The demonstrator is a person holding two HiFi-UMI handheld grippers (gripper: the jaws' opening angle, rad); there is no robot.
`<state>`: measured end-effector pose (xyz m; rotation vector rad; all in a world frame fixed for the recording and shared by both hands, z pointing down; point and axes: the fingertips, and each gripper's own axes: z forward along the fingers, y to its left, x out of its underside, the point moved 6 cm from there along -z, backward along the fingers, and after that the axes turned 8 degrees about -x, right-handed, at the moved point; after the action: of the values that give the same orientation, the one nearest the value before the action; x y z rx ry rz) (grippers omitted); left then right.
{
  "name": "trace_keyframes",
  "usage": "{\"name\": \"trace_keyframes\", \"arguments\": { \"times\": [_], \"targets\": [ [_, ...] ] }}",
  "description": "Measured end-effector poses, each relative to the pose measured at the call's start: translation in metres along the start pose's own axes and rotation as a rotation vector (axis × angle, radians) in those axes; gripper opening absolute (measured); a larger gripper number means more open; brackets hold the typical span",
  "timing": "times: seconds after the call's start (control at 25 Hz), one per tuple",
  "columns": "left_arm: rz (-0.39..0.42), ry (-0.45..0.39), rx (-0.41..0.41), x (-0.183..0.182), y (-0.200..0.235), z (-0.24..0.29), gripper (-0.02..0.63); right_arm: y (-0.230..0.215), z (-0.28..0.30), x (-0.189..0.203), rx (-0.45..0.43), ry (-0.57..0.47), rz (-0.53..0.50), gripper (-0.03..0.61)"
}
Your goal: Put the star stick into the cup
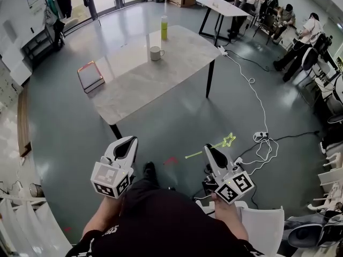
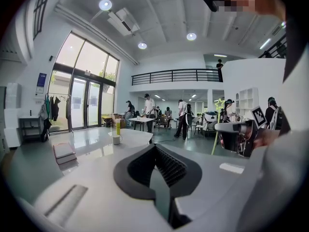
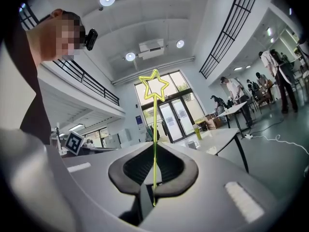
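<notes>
Hovering at the lower left, the left gripper point(image 1: 124, 143) has its 2 jaws together with nothing between them. Farther up, the cup point(image 1: 155, 53) stands upright on the table point(image 1: 177, 63), near a green bottle point(image 1: 164, 28). At the right, the right gripper point(image 1: 209, 150) is clamped on the star stick point(image 1: 221, 143), held above the floor, well apart from the cup.

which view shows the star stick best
Right gripper view: the star stick stands full length, from the shut jaws up to its star, large and sharp. Head view shows it small and thin over the floor. Left gripper view shows only a faint sliver at far right.
</notes>
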<state>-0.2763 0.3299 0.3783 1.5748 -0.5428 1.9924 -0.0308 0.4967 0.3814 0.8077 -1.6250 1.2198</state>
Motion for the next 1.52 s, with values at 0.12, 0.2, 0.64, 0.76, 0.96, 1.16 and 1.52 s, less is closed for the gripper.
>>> {"name": "trace_keyframes", "arguments": {
  "times": [0.12,0.2,0.64,0.76,0.96,1.16,1.52],
  "targets": [
    [-0.013,0.001,0.006,0.000,0.001,0.014,0.003,-0.009,0.009,-0.002,-0.004,0.012,0.007,0.029],
    [-0.024,0.005,0.013,0.000,0.005,0.026,0.002,-0.015,0.019,-0.005,-0.009,0.021,0.005,0.029],
    [-0.053,0.016,0.046,-0.016,0.050,0.121,0.003,-0.076,0.101,-0.018,-0.004,0.064,0.035,0.029],
    [-0.055,0.014,0.043,-0.014,0.054,0.129,0.003,-0.082,0.113,-0.019,-0.021,0.071,0.024,0.029],
    [-0.072,0.005,0.029,-0.037,0.120,0.189,0.003,-0.116,0.209,-0.032,-0.042,0.107,0.018,0.029],
    [-0.086,-0.006,0.006,-0.048,0.172,0.214,0.003,-0.135,0.270,-0.037,-0.038,0.120,0.032,0.029],
    [-0.120,0.026,-0.076,-0.041,0.223,0.251,0.002,-0.170,0.332,-0.036,-0.084,0.136,0.061,0.029]
  ]
}}
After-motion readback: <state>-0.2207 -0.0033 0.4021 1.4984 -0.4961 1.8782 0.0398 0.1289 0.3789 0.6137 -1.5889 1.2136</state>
